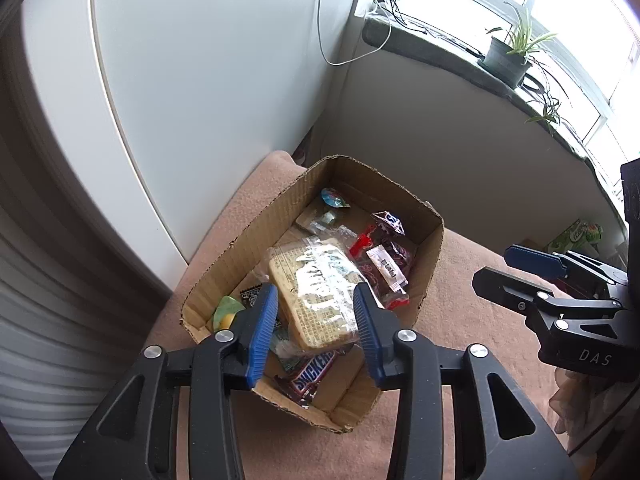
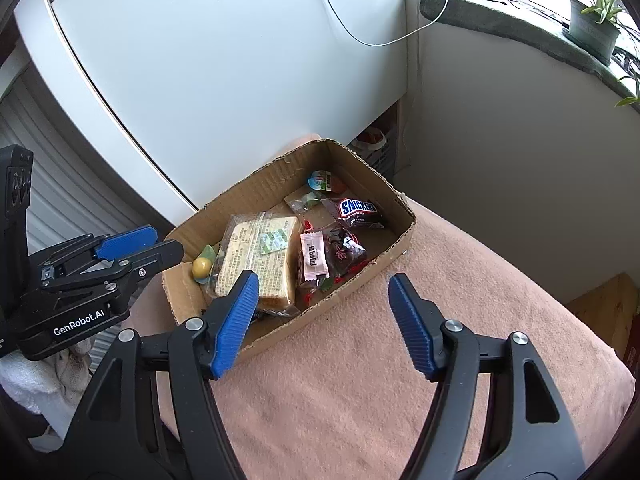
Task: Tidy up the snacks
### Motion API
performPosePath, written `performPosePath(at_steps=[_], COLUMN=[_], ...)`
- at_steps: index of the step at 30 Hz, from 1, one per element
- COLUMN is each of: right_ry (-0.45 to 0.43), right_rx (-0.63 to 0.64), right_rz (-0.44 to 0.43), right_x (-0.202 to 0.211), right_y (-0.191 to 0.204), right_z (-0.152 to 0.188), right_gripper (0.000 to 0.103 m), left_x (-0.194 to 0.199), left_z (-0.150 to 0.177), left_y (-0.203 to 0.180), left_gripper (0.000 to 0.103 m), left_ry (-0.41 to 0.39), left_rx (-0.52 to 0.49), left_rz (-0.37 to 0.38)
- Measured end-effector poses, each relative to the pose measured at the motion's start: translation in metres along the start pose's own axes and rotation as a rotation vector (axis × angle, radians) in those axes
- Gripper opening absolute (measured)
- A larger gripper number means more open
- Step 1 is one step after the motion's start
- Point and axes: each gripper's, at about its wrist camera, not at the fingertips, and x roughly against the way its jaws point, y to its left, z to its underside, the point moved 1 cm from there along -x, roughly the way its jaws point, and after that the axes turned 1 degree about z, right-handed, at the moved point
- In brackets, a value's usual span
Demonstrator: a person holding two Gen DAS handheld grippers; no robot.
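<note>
Both tools gape empty, the left tool (image 1: 316, 332) hiding part of the wrapped bread (image 1: 316, 300).

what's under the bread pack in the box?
Under the bread pack: a Snickers bar sticks out at the near end, and a green-yellow candy and a black wrapper peek out beside it. The rest beneath is covered.

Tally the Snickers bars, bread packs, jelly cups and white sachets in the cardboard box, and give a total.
Snickers bars: 2
Bread pack: 1
Jelly cup: 1
White sachet: 1
Total: 5
The cardboard box also holds other small wrappers, which are partly buried and not counted.
</note>
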Motion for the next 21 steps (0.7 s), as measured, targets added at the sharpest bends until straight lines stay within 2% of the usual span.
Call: performPosePath(at_steps=[5,8,14,21], right_ry=[-0.027,-0.036,-0.072,-0.078], right_rx=[-0.021,-0.022,-0.035,-0.070], right_rz=[-0.010,-0.001,0.020,0.034], right_x=[0.018,0.029,0.057,0.073], right_y=[0.000,0.001,0.000,-0.003], right_z=[0.013,0.020,0.038,0.056], right_gripper=[0.079,0.079,0.087,0.087], left_x=[0.018,0.029,0.056,0.075], left_z=[0.009,0.017,0.034,0.048], left_y=[-0.009,-0.015,-0.027,-0.030], left_gripper=[0.049,0.059,0.069,0.071], left_ry=[-0.015,-0.020,-0.056,-0.070], left_rx=[-0.009,-0.012,-0.018,0.016], left_rz=[-0.010,-0.021,-0.055,-0.067])
